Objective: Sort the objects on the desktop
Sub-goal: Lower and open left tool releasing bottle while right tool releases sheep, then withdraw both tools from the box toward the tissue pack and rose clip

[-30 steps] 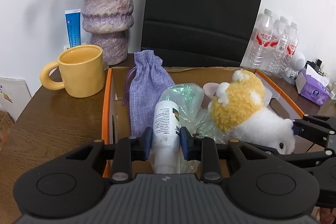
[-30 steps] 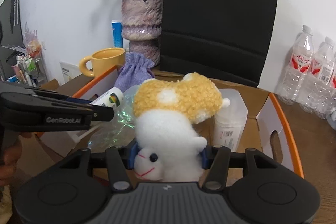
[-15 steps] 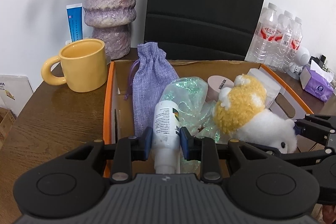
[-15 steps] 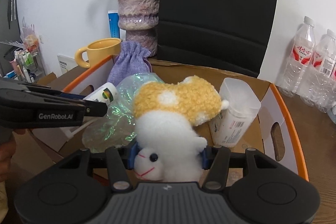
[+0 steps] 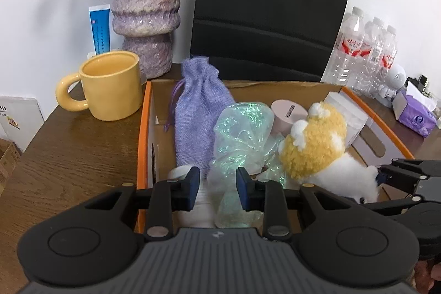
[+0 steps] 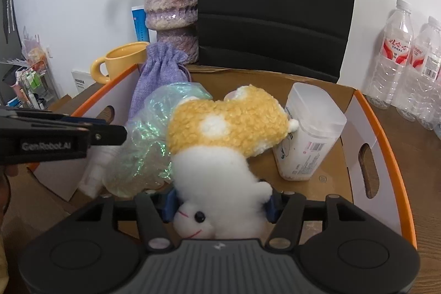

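An orange-rimmed cardboard box holds a purple pouch, an iridescent plastic bag, a pink round tin and a translucent tub. My left gripper hovers over the box's near left corner, fingers apart. The white bottle lies lower in the box and does not fill the gap; in the right wrist view the bottle leans under the left gripper. My right gripper is shut on the white body of a yellow-and-white plush toy, head down inside the box.
A yellow mug and a purple vase stand left of the box on the wooden table. A black bag rises behind it. Water bottles and a tissue pack sit at the right.
The white bottle has dropped from between the left fingers down into the box. Both grippers have sunk lower toward the box; the plush stays held.
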A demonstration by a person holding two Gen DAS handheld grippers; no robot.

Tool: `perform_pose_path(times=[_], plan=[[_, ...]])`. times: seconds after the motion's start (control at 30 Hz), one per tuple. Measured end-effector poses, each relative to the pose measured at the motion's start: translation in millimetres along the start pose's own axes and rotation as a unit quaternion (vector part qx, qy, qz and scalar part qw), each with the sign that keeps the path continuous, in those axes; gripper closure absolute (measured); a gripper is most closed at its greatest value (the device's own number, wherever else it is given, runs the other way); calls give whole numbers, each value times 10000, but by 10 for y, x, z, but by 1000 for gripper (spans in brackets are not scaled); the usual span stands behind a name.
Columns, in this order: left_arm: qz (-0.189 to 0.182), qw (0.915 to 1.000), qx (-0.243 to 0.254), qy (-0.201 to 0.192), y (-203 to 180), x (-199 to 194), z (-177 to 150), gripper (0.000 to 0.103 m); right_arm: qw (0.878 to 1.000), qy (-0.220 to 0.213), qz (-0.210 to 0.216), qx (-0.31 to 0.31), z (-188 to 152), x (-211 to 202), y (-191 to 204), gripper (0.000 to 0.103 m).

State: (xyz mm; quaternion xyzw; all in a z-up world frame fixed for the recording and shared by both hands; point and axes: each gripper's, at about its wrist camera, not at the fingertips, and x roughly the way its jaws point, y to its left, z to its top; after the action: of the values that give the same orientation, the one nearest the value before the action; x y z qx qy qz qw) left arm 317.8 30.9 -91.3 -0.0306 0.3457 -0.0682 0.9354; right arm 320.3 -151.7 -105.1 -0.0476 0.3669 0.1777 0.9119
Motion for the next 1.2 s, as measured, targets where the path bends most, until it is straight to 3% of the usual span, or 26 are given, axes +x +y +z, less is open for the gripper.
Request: perform_pose_path(times=[0.07,0.2,0.4,0.5,0.53,0.57,0.63,0.7,1.2], plan=[[6,10000,1,-8,-6,-4,3,73,10000,-1,-7,5,2,0,1,41],[24,10000,-26,-11,-2,1,7,70,10000,-31,14,20,8,-6,-6,25],[66,9999,-71,-66,7,-26,17,56,10000,-66,36,47,15,-20,-8,20],[99,9998,-114,-98,15,-50,25,41,9999,-79,76,122,21,-32,-24,15],[110,9998,-129,-109,17,-58,28,27,9998,-88,98,151,24,-39,-30,15],[115,9998,-117,-147,9,-83,32,20,9997,-96,122,176,26,-47,-34,15],[123,9996,-84,-232,-10,-137,42,15,9996,-118,151,215,32,-63,-39,10],[132,9994,-51,-317,-30,-191,52,2,9995,-155,154,223,37,-87,-36,1],[102,9979,-9,-641,-133,-515,39,0,9983,-502,50,281,-32,-510,1,0]])
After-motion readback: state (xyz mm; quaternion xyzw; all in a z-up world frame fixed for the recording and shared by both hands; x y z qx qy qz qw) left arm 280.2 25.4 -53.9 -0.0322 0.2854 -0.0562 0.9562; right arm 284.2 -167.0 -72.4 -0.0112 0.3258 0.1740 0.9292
